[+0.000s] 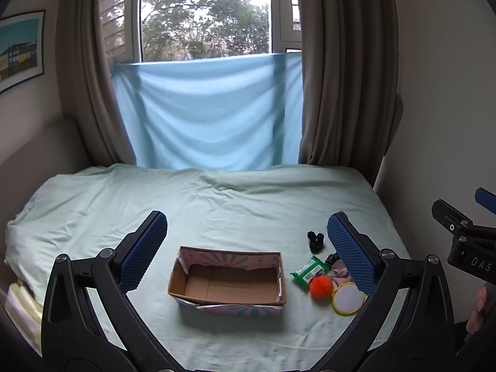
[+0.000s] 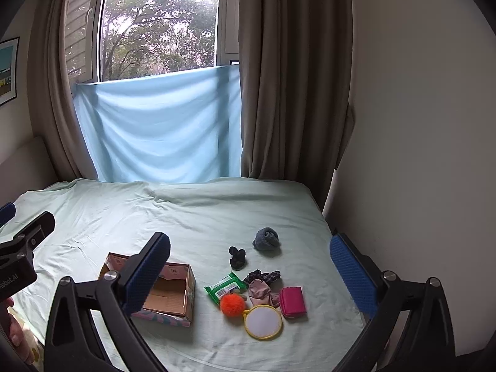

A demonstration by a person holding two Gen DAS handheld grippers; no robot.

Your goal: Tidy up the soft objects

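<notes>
Both grippers, left and right, held wide open, empty; box left of orange pompom.

You are working in home bedroom. Evidence: bed under wrinkled pale green sheet fills room wall to wall; padded headboard at left. Window behind bed, trees outside, brown curtains on both sides, light blue cloth hung across lower pane. Framed picture on left wall. Plain off-white walls.
</notes>
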